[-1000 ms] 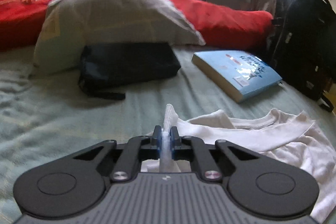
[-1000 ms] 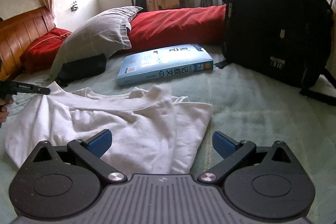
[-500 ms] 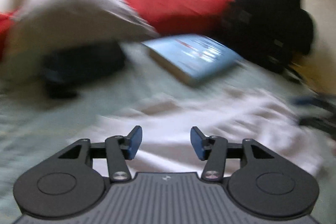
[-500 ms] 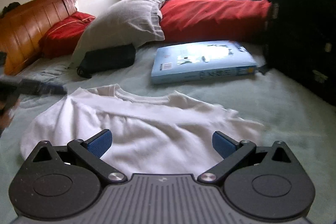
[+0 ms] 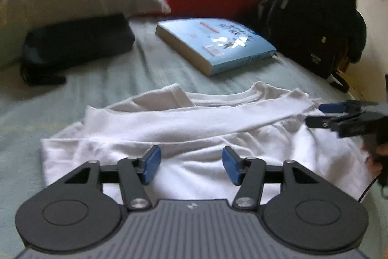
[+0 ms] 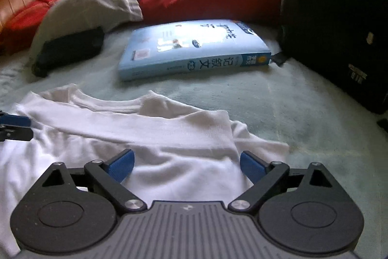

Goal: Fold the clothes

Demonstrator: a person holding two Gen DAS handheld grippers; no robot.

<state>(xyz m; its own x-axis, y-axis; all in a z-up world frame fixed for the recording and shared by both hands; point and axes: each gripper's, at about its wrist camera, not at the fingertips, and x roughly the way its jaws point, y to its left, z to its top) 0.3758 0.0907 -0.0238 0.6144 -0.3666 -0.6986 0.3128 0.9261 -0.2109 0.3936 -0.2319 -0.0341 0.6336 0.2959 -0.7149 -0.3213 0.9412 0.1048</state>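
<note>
My left gripper (image 5: 191, 165) hung with its jaws parted, having just been opening, nothing between them; my right gripper (image 6: 186, 165) stood nearly full wide and had eased in slightly, also empty. Directly under and ahead of both lay the white T-shirt (image 5: 194, 123) on the green bedspread (image 6: 291, 108), its long axis running across my view, collar away from me. Each hand fronted its own end. Beyond sat the blue book (image 6: 194, 47).

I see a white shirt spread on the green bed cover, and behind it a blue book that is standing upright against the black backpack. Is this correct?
Not quite. The blue book is not standing upright: it lies flat on the green bed cover, beside the black backpack. The right wrist view shows this. The white shirt is spread in front of it, as you say.
</note>
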